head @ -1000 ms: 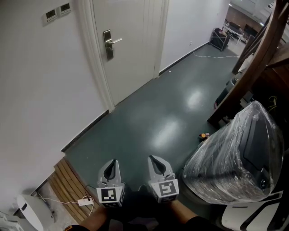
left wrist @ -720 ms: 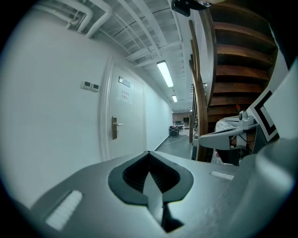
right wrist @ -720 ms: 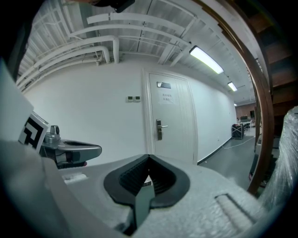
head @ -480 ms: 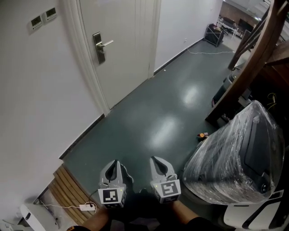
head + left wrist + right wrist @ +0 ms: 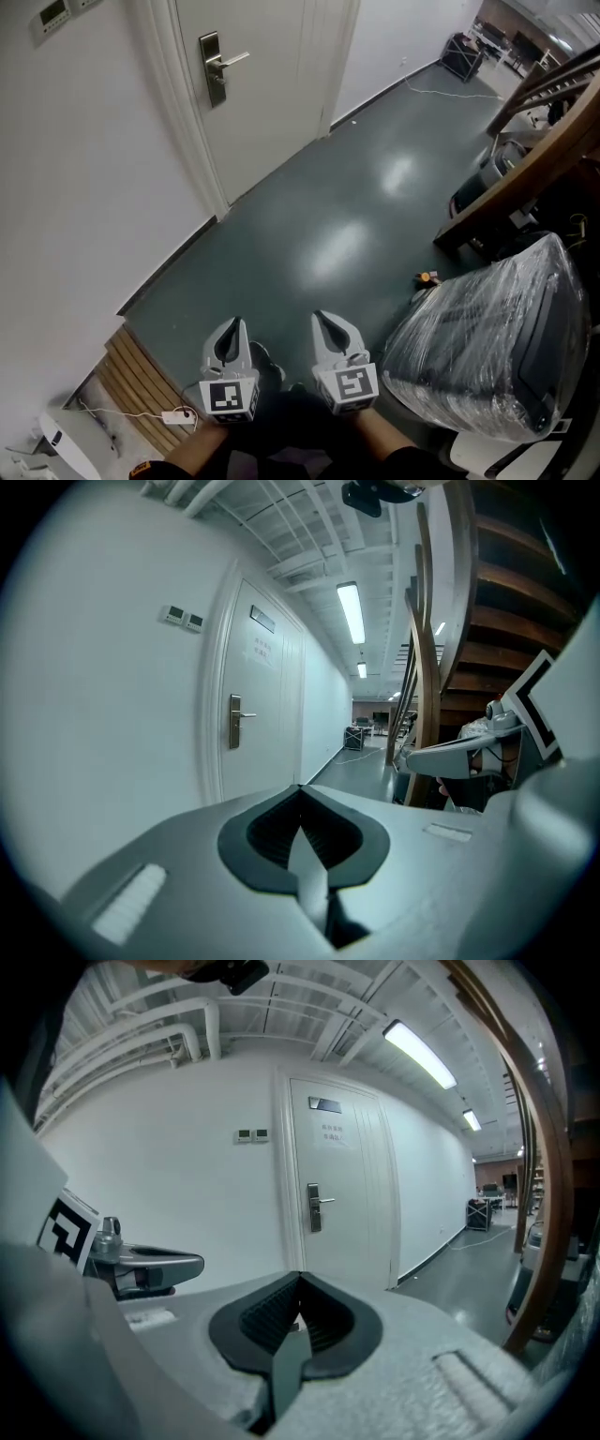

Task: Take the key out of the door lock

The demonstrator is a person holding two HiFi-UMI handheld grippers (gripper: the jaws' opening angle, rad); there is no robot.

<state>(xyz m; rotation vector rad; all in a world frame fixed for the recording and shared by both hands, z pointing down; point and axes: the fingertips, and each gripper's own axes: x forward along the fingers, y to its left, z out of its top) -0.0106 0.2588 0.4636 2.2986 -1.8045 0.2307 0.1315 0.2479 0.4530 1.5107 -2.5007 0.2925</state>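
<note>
Pretty sure this is an office building hallway: long dark green floor (image 5: 328, 234), ceiling strip lights (image 5: 351, 611), exposed pipes (image 5: 141, 1040). The white door (image 5: 272, 103) has a sign plate (image 5: 326, 1105), with wall control panels (image 5: 251, 1134) beside it.

Dark green floor (image 5: 309, 225), glossy, with pale glare patches well ahead of the fingers (image 5: 214, 356) of the left gripper (image 5: 234, 323) and of the right gripper (image 5: 319, 317). Just right of the right fingers, a bulky load wrapped in clear film (image 5: 487, 347) (contents not discernible). Ahead and to the right of those fingers, near the wrap, a small orange object (image 5: 425, 277). Beyond it, the foot of a wooden stair beam (image 5: 459, 230). Left of the left fingers, a slatted wooden panel (image 5: 141, 380), with a white plug block (image 5: 173, 416) and thin cord at its near end. Far ahead, a black cart (image 5: 461, 56).
</note>
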